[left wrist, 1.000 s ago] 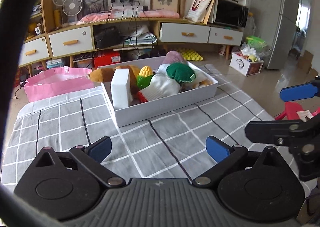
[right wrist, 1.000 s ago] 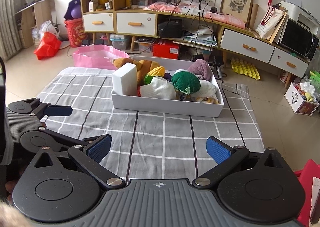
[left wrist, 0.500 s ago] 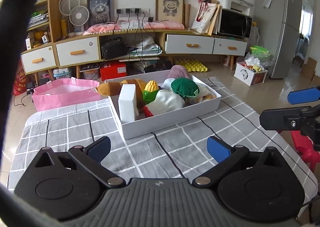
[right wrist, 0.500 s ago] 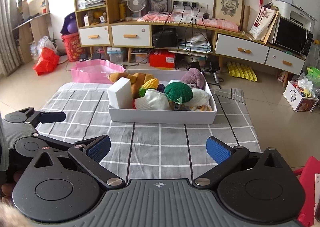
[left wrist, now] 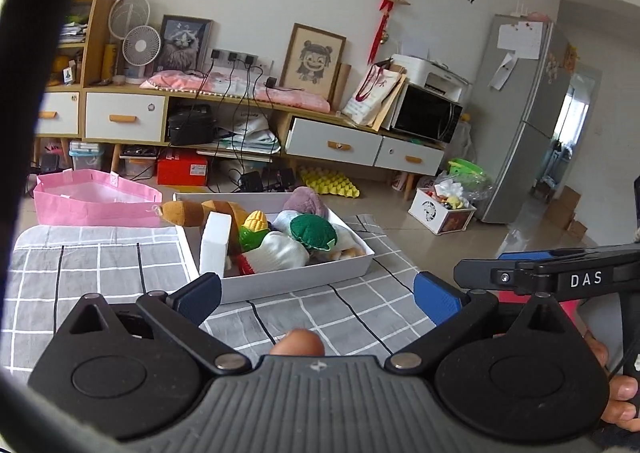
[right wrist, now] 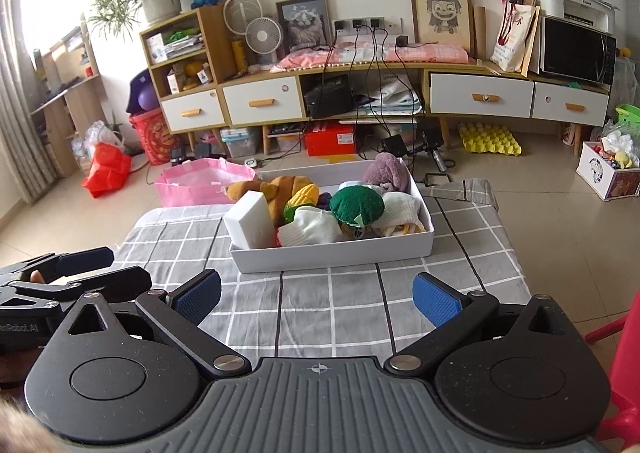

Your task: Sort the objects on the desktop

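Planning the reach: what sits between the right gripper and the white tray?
Only bare checked tablecloth lies between the open right gripper and the white tray, seen in the right wrist view.

Bare checked cloth (right wrist: 328, 305) before crammed white box (right wrist: 332, 253).

Your left gripper (left wrist: 316, 295) is held level with its blue pads spread wide and nothing between them. Your right gripper (right wrist: 316, 295) is just to its right, alongside it, jaws equally wide and empty. A fingertip (left wrist: 298, 342) shows just behind the left gripper's jaws.
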Available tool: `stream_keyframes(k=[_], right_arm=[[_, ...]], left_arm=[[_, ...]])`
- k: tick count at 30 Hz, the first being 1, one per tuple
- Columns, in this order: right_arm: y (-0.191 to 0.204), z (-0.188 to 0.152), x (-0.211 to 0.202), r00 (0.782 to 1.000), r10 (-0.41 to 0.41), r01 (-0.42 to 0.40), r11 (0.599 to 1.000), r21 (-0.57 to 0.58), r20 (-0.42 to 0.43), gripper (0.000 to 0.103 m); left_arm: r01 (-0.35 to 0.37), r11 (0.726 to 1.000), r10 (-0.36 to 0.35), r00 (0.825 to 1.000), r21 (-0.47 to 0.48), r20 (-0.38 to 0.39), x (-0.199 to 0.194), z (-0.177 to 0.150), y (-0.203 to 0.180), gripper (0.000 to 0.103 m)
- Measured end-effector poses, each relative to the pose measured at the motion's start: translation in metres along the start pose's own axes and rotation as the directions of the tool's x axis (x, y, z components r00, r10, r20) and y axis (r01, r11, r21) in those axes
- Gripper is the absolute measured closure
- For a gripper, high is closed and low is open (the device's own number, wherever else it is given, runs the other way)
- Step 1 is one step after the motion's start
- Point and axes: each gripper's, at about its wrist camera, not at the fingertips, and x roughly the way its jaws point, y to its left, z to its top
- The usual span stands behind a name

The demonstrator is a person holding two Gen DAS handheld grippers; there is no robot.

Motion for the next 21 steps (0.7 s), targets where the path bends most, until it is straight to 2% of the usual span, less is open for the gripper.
stream_keyframes(k=[5,10,13,15,18,21], right_arm=[[0.002,-0.001,-0.003,1.000,0.010,-0.010,1.000,-0.008,0.004,0.001],[0.002,-0.002,-0.004,1.000,0.012,-0.012,1.000,-0.004,0.002,0.001],[0.003,-0.002,-0.006,1.000,0.015,-0.015,1.000,-0.009,0.007,0.001],[0.005,-0.002,-0.006,1.000,0.010,-0.010,1.000,-0.016,0.009,0.001],[0.006,-0.004,-0.001,1.000,-0.023,0.023,0.999,-0.029,-0.003,0.001],[0.003,-0.005,0.007,0.999,-0.046,0.045,0.999,-0.029,-0.026,0.001]], left_arm=[[-0.018,0.997,0.012,0.996,0.070,0.083,-0.015,-0.004,-0.016,0.001],[-0.024,0.993,0.013,0.995,0.115,0.096,-0.017,-0.006,-0.022,0.001],[-0.016,0.993,0.013,1.000,0.120,0.023,-0.005,-0.003,-0.020,0.001],[0.012,0.993,-0.003,0.997,0.118,-0.076,0.012,-0.001,-0.014,0.001],[-0.005,0.998,0.020,0.970,0.062,-0.243,0.047,-0.002,0.000,0.001],[-0.013,0.998,-0.014,0.926,-0.067,-0.377,0.075,-0.005,0.024,0.001]])
